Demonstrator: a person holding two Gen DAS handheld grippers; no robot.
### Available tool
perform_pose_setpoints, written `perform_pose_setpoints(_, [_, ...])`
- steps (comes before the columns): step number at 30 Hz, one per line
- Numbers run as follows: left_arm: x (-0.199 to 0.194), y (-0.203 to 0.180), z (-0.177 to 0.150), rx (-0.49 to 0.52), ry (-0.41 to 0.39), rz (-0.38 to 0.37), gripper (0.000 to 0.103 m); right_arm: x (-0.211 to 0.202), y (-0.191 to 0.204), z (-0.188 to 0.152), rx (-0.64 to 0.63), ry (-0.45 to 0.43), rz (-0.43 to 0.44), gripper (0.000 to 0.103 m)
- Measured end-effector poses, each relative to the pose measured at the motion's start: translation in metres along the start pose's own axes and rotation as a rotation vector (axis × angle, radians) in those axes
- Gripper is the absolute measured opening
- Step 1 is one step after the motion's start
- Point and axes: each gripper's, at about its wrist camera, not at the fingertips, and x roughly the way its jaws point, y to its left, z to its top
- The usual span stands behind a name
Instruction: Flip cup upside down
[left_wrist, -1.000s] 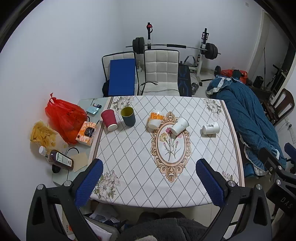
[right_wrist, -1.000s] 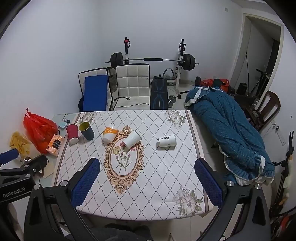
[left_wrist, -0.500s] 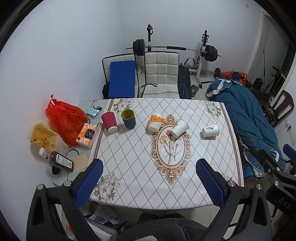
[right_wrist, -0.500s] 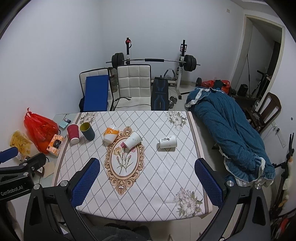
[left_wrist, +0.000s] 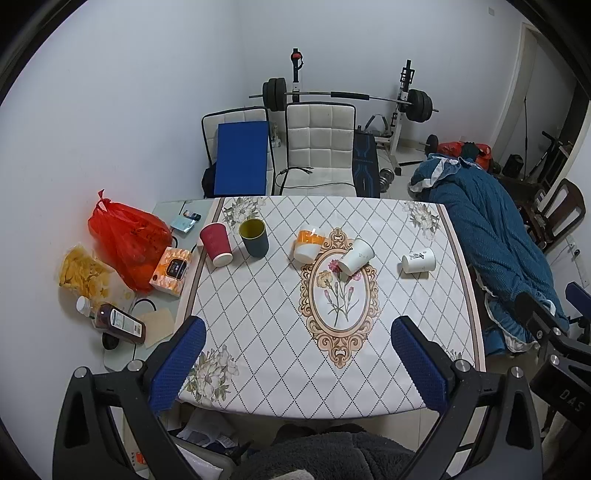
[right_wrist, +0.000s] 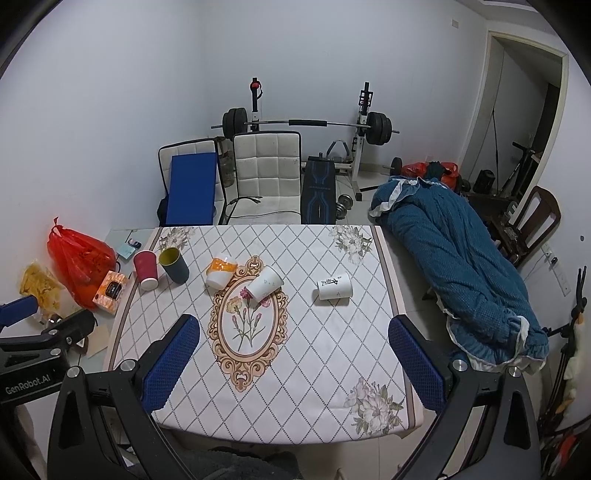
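Observation:
Several cups stand or lie on the patterned table. A red ribbed cup is upside down at far left, beside an upright dark teal cup. An orange-and-white cup sits tilted. A white paper cup lies on its side at the oval's top, and a white cup with black writing lies on its side to the right. The same cups show in the right wrist view: red, teal, orange, white, written. My left gripper and right gripper are open, empty, high above the table's near edge.
A red plastic bag, an orange tissue box, a bag of chips and a brown bottle lie left of the table. White chairs and a barbell rack stand behind. A blue quilt lies to the right.
Both grippers have risen and pulled back slightly, so the table looks smaller and lower in each view. The cups have not moved. Both grippers stay open.

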Motion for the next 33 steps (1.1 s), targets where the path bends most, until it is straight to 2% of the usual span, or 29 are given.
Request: perform_pose_setpoints(33, [0.001,-0.001,0.007,-0.005,-0.002,-0.004,0.103,-0.002,0.005,0.016,0.007,-0.009,0.007,0.103])
